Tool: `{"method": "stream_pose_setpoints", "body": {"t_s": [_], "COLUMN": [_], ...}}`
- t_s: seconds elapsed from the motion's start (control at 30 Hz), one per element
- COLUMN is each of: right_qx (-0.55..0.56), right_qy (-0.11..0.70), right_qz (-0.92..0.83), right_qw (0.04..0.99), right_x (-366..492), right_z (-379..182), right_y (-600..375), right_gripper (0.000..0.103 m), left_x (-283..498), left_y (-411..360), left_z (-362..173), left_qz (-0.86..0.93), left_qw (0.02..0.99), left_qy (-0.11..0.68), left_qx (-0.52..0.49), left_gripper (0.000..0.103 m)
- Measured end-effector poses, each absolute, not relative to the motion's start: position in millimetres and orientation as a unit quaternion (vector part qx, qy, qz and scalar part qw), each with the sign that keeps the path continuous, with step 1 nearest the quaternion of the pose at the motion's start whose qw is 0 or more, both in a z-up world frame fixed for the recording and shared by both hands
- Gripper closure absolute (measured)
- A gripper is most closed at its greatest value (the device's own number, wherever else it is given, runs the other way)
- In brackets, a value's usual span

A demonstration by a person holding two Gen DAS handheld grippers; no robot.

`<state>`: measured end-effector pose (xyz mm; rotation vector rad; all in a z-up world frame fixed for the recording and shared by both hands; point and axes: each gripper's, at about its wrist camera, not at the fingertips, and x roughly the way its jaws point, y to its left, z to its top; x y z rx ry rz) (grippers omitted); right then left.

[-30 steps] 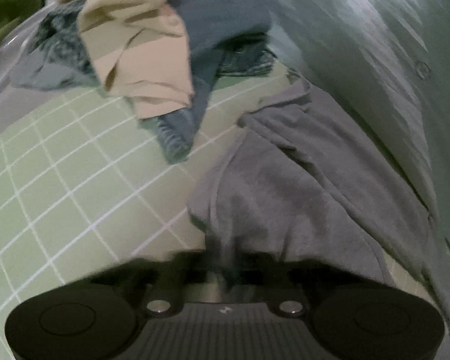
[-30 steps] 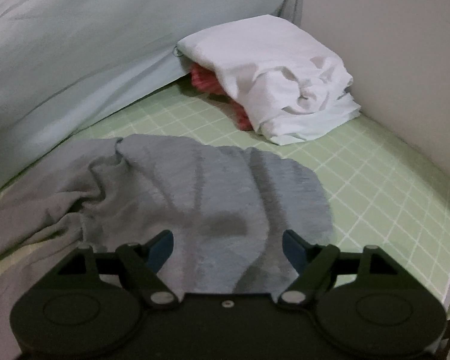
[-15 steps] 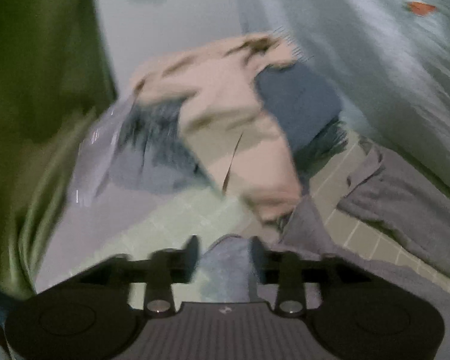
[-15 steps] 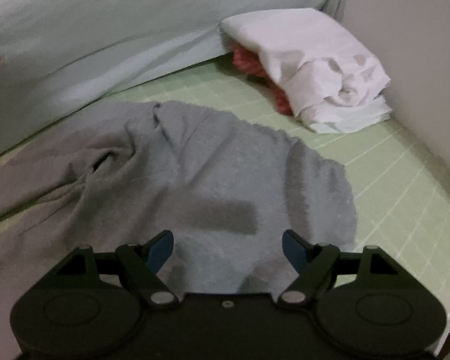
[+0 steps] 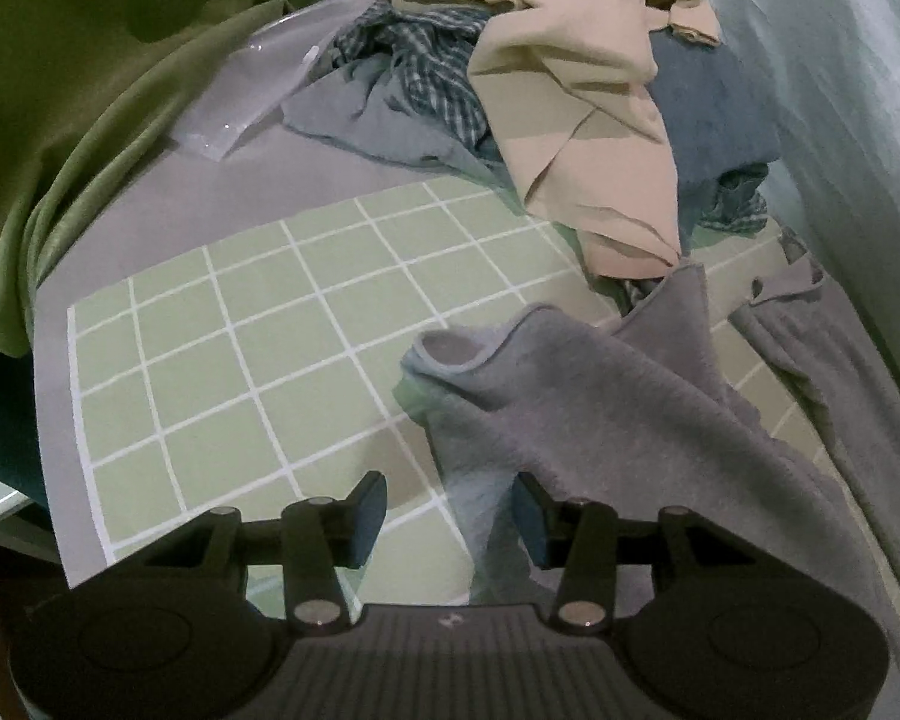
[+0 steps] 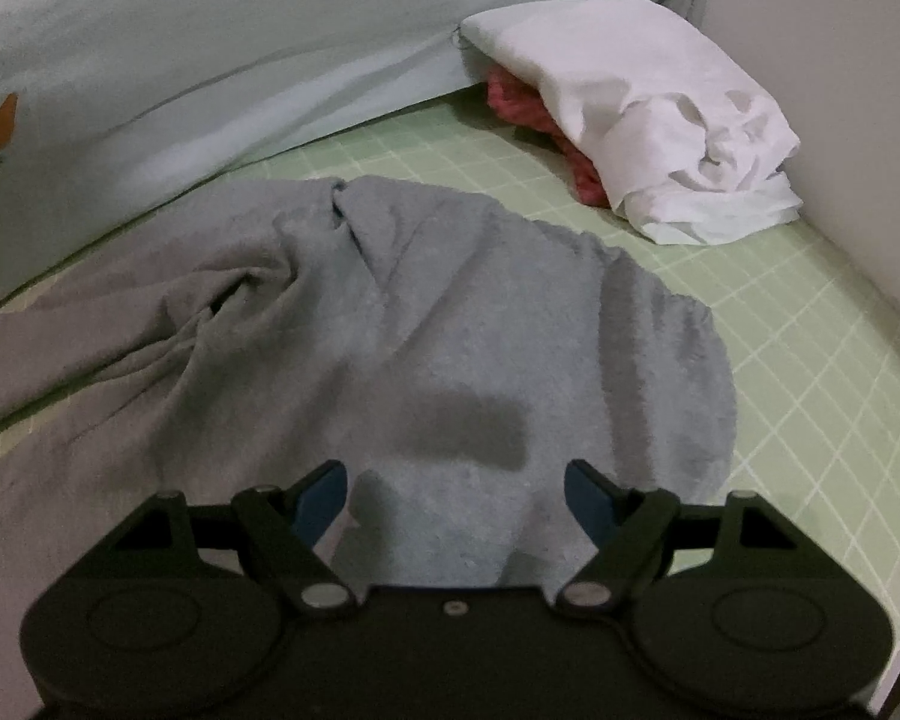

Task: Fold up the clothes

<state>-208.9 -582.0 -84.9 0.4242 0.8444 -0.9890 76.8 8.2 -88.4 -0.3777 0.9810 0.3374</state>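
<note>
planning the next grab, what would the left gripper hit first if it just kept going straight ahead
Most likely the grey garment: a fold of it already lies between the open fingers of the left gripper, and its curled edge rises just ahead. The beige cloth on the pile sits farther back. Depth is uncertain through the fisheye.

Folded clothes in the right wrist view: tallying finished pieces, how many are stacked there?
2 visible: a white garment on top against the far right corner, and a red one beneath it, mostly covered. More could be hidden underneath.
</note>
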Motion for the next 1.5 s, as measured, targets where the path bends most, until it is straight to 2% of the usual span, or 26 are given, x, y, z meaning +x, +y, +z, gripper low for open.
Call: {"method": "stream_pose_setpoints", "body": {"t_s": [0.07,0.13,0.17,0.2,0.27,0.47,0.67,0.77,0.8,0.87,1.07,1.4,1.43,1.47,1.5], "right_qx": [0.192,0.188,0.187,0.185,0.182,0.175,0.175,0.181,0.183,0.186,0.176,0.168,0.167,0.169,0.17], "right_qy": [0.391,0.392,0.392,0.393,0.394,0.396,0.412,0.419,0.42,0.421,0.417,0.425,0.428,0.431,0.434], "right_qz": [-0.453,-0.451,-0.45,-0.449,-0.448,-0.437,-0.426,-0.422,-0.421,-0.42,-0.415,-0.442,-0.445,-0.447,-0.448], "right_qw": [0.777,0.779,0.78,0.781,0.782,0.788,0.786,0.783,0.782,0.782,0.789,0.772,0.769,0.766,0.763], "right_x": [-206.1,-203.4,-202.2,-201.3,-199.9,-202.6,-215.4,-218.5,-218.5,-217.0,-207.8,-199.8,-198.8,-197.6,-196.4], "right_z": [-84.1,-83.3,-83.2,-83.2,-83.9,-82.8,-90.6,-95.7,-96.8,-97.8,-92.3,-83.1,-82.9,-83.5,-84.2], "right_y": [-580.2,-578.6,-577.6,-576.7,-575.4,-568.2,-554.8,-550.4,-550.1,-547.9,-535.5,-523.9,-523.3,-522.5,-521.5], "right_gripper": [0.023,0.023,0.023,0.023,0.023,0.023,0.023,0.023,0.023,0.023,0.023,0.023,0.023,0.023,0.023], "left_x": [79.9,83.1,84.7,85.3,85.2,54.5,9.3,7.5,8.1,16.9,70.8,141.3,143.4,144.9,146.3], "left_y": [6.3,5.4,5.6,6.6,8.8,27.6,42.0,41.9,41.4,39.9,23.6,-8.1,-10.7,-13.6,-14.1], "left_z": [-89.8,-90.1,-90.8,-91.4,-92.1,-90.9,-93.1,-84.9,-81.3,-72.7,-60.5,-91.2,-92.8,-93.2,-93.8], "left_qz": [0.162,0.16,0.158,0.158,0.154,0.184,0.197,0.186,0.184,0.171,0.102,0.056,0.055,0.054,0.048], "left_qw": [0.853,0.856,0.855,0.855,0.855,0.847,0.832,0.843,0.848,0.861,0.884,0.874,0.876,0.878,0.879], "left_qy": [0.465,0.462,0.463,0.463,0.462,0.473,0.494,0.486,0.481,0.465,0.446,0.475,0.473,0.471,0.471], "left_qx": [-0.172,-0.169,-0.173,-0.175,-0.178,-0.161,-0.155,-0.133,-0.124,-0.115,-0.102,-0.088,-0.082,-0.068,-0.062], "left_gripper": [0.06,0.078,0.096,0.099,0.102,0.103,0.101,0.096,0.084,0.069,0.05,0.051,0.053,0.064,0.093]}}
